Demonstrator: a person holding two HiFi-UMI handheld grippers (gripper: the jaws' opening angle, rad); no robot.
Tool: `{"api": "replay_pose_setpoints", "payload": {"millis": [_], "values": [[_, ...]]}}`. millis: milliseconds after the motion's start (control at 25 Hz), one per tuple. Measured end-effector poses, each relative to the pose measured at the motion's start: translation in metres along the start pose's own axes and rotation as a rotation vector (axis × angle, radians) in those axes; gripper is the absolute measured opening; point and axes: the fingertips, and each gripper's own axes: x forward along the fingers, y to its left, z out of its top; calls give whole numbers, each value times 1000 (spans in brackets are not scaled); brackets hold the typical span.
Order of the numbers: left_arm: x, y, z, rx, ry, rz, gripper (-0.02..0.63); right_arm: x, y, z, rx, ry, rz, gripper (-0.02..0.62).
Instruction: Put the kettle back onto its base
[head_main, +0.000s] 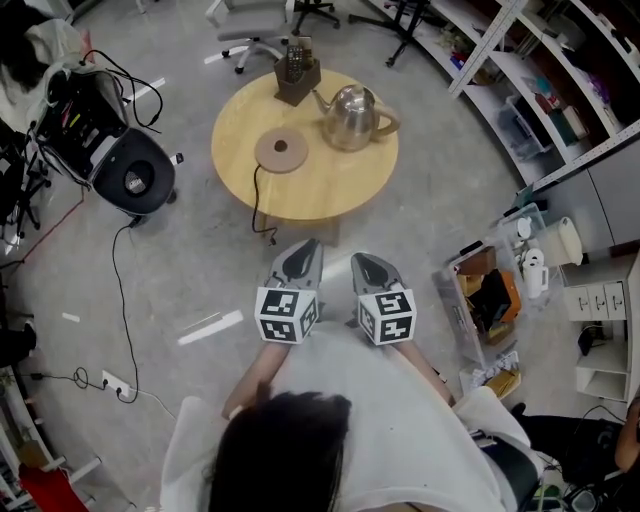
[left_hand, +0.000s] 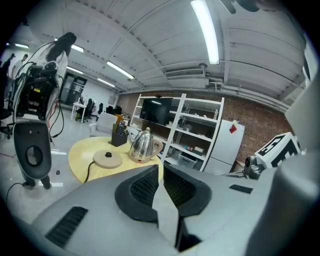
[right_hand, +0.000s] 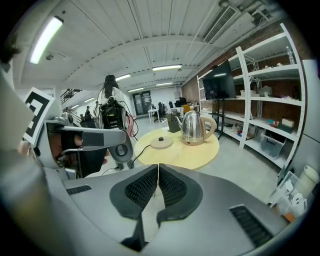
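On the bench (head_main: 300, 195) the kettle (head_main: 350, 120) stood beside its base (head_main: 281, 150) — we held the left gripper (head_main: 303, 255) and right gripper (head_main: 368, 265) short of it, jaws pressed together, empty.

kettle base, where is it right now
In the head view the kettle base lies left of centre on the round table, just left of the steel kettle, near the brown holder.

No words, brands or numbers can be read anywhere. The only signs are black-and-white square markers on the left cube (head_main: 287, 314) and right cube (head_main: 386, 316), at 6 o'clock from the bench (head_main: 330, 190).
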Motion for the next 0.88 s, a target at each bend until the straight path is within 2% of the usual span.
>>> {"api": "replay_pose_setpoints", "payload": {"millis": [200, 360, 720, 880], "values": [[2, 9, 5, 26, 20, -15, 51, 10, 6, 5, 48, -4, 6, 28], [4, 17, 6, 21, 34, -25, 51, 17, 17, 13, 60, -36, 58, 28], [12, 21, 10, 28, 51, -74, 51, 29, 31, 22, 4, -26, 81, 28], [14, 23, 11, 28, 57, -75, 51, 31, 39, 22, -107, 2, 83, 29]]}}
